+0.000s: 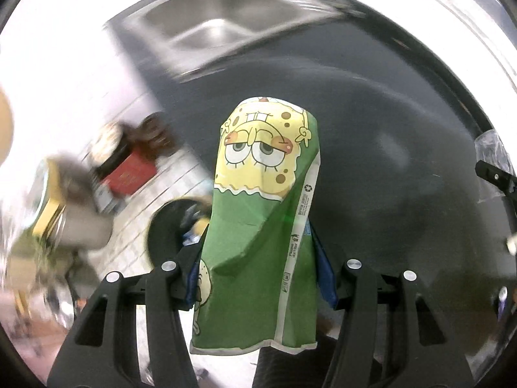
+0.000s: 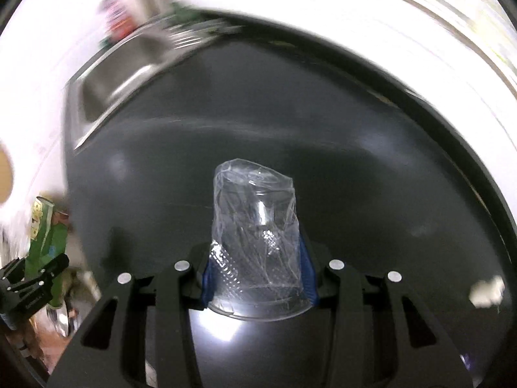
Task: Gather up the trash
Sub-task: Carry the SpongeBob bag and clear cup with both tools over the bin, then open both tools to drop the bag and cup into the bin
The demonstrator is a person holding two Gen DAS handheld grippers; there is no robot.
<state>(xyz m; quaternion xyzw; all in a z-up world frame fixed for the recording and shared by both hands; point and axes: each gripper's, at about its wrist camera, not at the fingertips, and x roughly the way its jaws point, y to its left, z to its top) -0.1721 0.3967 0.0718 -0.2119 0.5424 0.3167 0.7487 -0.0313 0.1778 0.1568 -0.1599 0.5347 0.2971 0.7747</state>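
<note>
My left gripper (image 1: 258, 278) is shut on a crushed green paper cup (image 1: 258, 226) printed with a yellow cartoon sponge face, held above the edge of the dark countertop (image 1: 387, 129). My right gripper (image 2: 258, 274) is shut on a crumpled clear plastic cup (image 2: 255, 236), held above the same countertop (image 2: 355, 161). The left gripper with its green cup also shows at the far left of the right wrist view (image 2: 35, 278). A round black bin opening (image 1: 168, 236) lies below left of the green cup.
A steel sink (image 1: 223, 22) is set into the counter at the back; it also shows in the right wrist view (image 2: 110, 87). A red box (image 1: 129, 171) and blurred clutter lie on the light floor at left. A small white scrap (image 2: 486, 291) lies on the counter.
</note>
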